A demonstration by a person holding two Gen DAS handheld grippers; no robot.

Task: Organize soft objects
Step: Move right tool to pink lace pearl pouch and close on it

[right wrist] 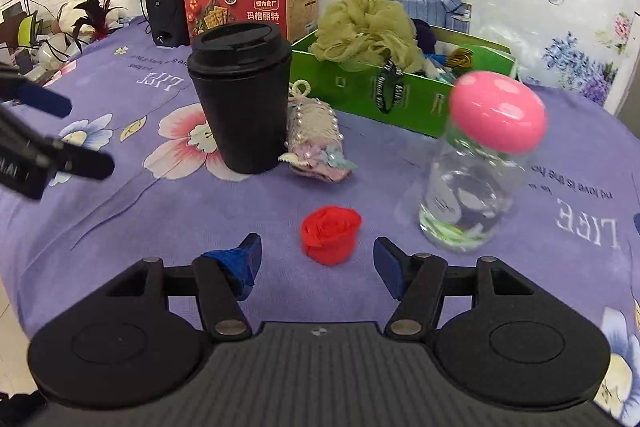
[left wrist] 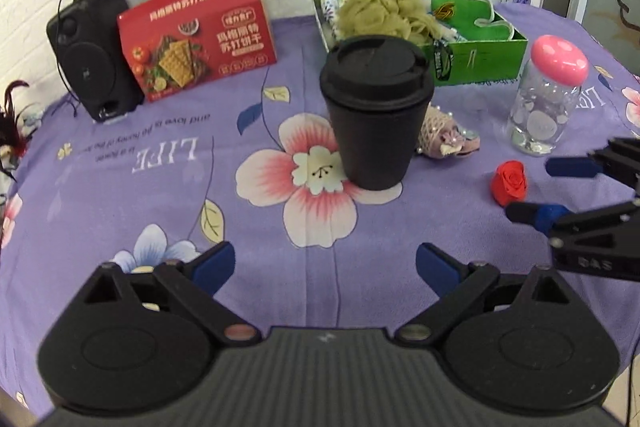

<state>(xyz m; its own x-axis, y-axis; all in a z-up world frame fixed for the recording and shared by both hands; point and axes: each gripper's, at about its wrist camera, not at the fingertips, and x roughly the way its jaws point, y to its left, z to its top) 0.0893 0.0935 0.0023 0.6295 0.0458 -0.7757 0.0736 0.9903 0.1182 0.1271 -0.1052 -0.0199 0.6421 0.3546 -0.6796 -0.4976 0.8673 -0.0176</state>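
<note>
A red fabric rose (right wrist: pixel 330 235) lies on the purple flowered cloth just ahead of my right gripper (right wrist: pixel 316 261), which is open and empty, its jaws standing either side of the rose without touching it. The rose (left wrist: pixel 510 182) also shows at the right of the left wrist view, between the right gripper's fingers (left wrist: pixel 536 213). A beaded lilac pouch (right wrist: pixel 316 147) lies beside a black lidded cup (right wrist: pixel 242 95). A green box (right wrist: pixel 400 95) holds an olive mesh pouf (right wrist: pixel 366 27) and other soft items. My left gripper (left wrist: pixel 325 263) is open and empty, short of the cup (left wrist: pixel 376 115).
A clear jar with a pink lid (right wrist: pixel 476 163) stands right of the rose. A red cracker box (left wrist: pixel 200 35) and a black speaker (left wrist: pixel 90 51) stand at the back left. Posters line the wall behind. The left gripper's fingers (right wrist: pixel 84 161) reach in at the left.
</note>
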